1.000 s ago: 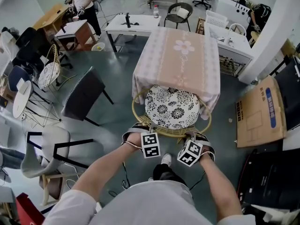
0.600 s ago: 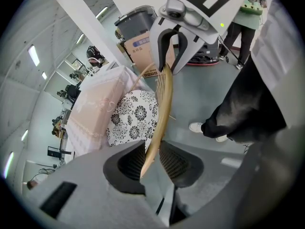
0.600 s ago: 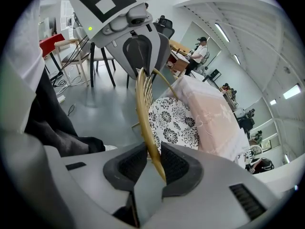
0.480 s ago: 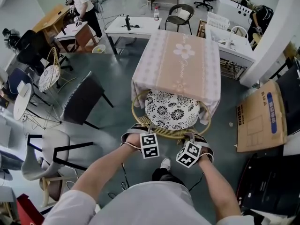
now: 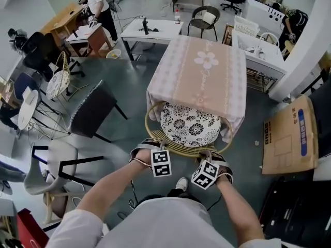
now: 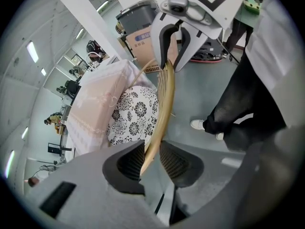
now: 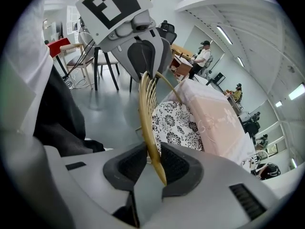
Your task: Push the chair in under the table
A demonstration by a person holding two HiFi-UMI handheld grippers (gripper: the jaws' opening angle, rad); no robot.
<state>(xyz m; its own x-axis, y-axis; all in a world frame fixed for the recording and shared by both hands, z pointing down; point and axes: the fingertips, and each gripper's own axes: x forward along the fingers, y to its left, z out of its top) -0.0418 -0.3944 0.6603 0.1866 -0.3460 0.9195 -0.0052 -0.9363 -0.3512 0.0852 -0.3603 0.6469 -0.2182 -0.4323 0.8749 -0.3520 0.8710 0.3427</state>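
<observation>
Chair (image 5: pixel 189 127): clamped at the back rim (image 5: pixel 178 149) by left gripper (image 6: pixel 151 160) and right gripper (image 7: pixel 153 163), judged light, stiff, easily slid.

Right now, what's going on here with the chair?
A person has a gripper in each hand. The left gripper and the right gripper are both clamped on the back rim of the rattan chair. Its floral cushion sits partly under the pink-clothed table, so the chair is not fully in.

Chair (image 5: pixel 189 125) half under the table's (image 5: pixel 199 71) near edge
</observation>
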